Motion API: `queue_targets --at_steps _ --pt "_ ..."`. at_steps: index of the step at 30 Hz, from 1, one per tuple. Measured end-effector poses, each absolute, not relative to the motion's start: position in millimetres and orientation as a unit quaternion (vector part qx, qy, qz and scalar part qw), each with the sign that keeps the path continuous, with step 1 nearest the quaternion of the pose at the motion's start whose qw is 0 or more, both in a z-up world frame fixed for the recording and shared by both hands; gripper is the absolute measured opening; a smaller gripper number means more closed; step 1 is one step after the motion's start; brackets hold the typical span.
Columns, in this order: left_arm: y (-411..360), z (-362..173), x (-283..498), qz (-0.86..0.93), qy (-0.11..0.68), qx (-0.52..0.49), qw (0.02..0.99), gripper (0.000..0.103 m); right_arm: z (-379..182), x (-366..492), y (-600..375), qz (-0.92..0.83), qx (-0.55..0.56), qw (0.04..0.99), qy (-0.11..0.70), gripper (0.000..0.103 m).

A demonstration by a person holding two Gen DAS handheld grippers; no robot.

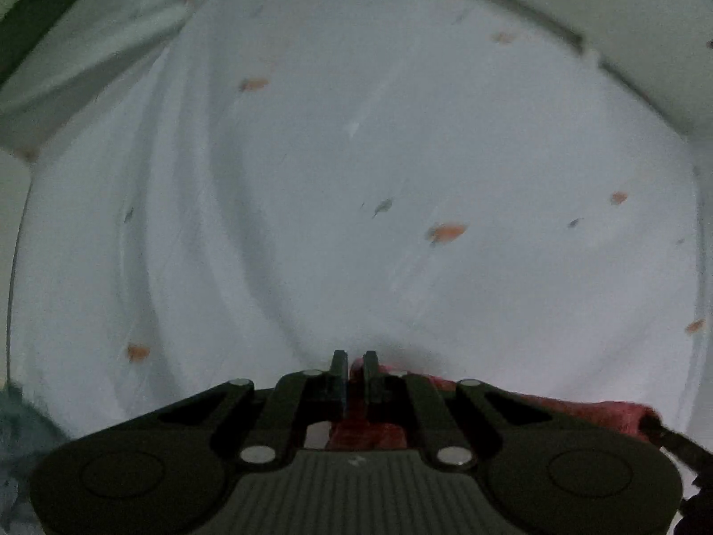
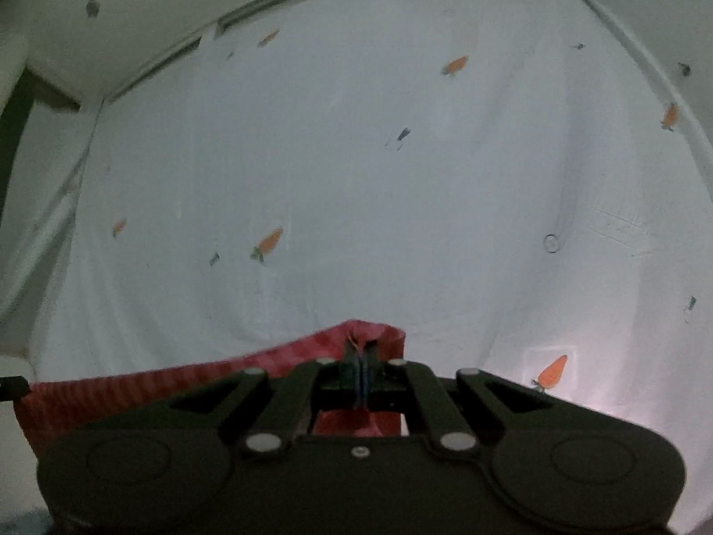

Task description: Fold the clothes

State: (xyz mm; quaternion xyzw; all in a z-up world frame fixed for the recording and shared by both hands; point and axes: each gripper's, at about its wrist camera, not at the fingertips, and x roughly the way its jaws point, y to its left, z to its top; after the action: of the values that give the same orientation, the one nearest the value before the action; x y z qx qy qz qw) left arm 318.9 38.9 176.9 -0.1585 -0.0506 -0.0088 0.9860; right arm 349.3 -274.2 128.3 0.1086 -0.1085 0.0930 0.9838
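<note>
A red garment [image 1: 579, 408] is held between both grippers over a white sheet. In the left wrist view my left gripper [image 1: 355, 361] is shut on one part of its edge, and the cloth runs off to the lower right. In the right wrist view my right gripper [image 2: 360, 350] is shut on a corner of the same red garment [image 2: 178, 381], whose edge stretches away to the left. Most of the garment is hidden under the gripper bodies.
A white sheet printed with small orange carrots [image 1: 356, 156] [image 2: 356, 178] covers the surface below. Pale walls or a frame border it at the far edge [image 1: 624, 22] [image 2: 156, 13]. A dark object [image 1: 682, 446] shows at the left view's lower right.
</note>
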Motion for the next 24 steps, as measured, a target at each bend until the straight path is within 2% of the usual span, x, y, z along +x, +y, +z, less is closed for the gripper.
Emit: queue_targets --at_steps 5,12,14,16,24 --pt "27 169 303 0.009 -0.030 -0.152 0.988 0.007 119 324 -273 0.094 0.100 0.987 -0.084 0.002" --pt "49 144 295 0.038 0.025 -0.187 0.981 0.006 99 319 -253 0.111 0.115 0.987 -0.031 0.002" --pt "52 148 285 0.051 0.025 -0.185 0.981 0.006 98 313 -250 0.125 0.127 0.984 -0.017 0.002" --pt "56 154 275 0.065 0.019 -0.179 0.982 0.000 98 306 -242 0.140 0.130 0.982 -0.005 0.002" --pt "72 187 239 0.129 -0.033 -0.134 0.982 0.000 81 277 -211 0.213 0.137 0.966 0.045 0.002"
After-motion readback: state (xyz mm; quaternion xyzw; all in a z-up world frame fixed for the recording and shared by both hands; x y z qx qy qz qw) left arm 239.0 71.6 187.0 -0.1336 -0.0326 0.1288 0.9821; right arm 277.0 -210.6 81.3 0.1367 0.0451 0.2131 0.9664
